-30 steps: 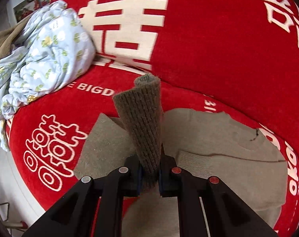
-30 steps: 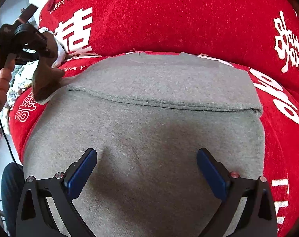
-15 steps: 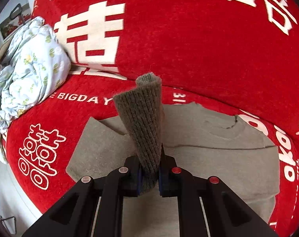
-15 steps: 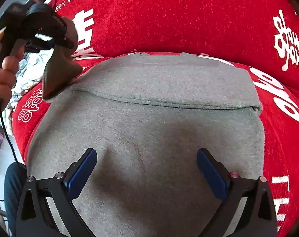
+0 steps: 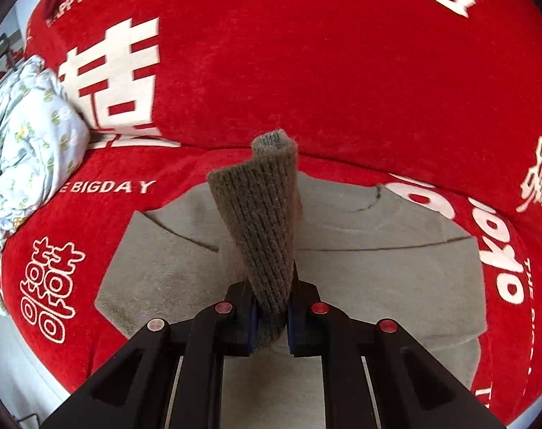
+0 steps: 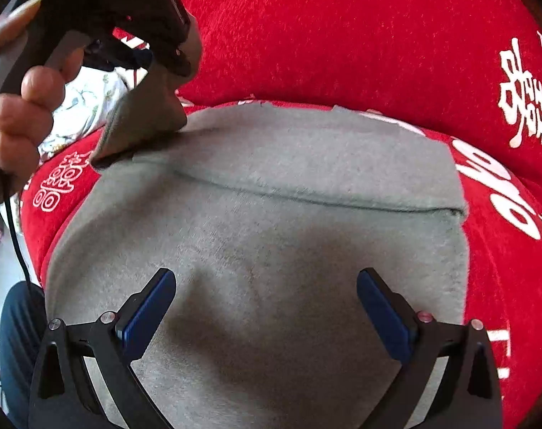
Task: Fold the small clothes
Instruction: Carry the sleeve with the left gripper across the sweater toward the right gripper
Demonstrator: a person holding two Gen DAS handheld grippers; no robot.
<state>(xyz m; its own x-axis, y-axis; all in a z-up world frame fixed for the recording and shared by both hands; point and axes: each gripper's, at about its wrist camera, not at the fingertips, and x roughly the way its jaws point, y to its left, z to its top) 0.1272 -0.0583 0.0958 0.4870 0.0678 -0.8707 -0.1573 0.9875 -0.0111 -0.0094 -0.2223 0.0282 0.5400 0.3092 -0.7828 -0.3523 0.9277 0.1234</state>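
On red sofa cover (image 5: 342, 71), left gripper (image 5: 271, 325) jaws clamped on sweater (image 6: 271, 250) cuff (image 5: 263, 221), right gripper (image 6: 267, 307) jaws apart.

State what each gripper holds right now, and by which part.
The left gripper is shut on the ribbed knit cuff of the grey-brown sweater, sleeve lifted. The right gripper holds nothing; its jaws stand open above the sweater's body.

Left gripper (image 5: 271, 325) tilted steeply down, jaws clamped nearly together on a ribbed cuff (image 5: 267, 228) that stands up between the pads. Left hand (image 6: 20, 121) wraps the handle, fingers curled. Right gripper (image 6: 265, 307) jaws spread wide, nothing between them.
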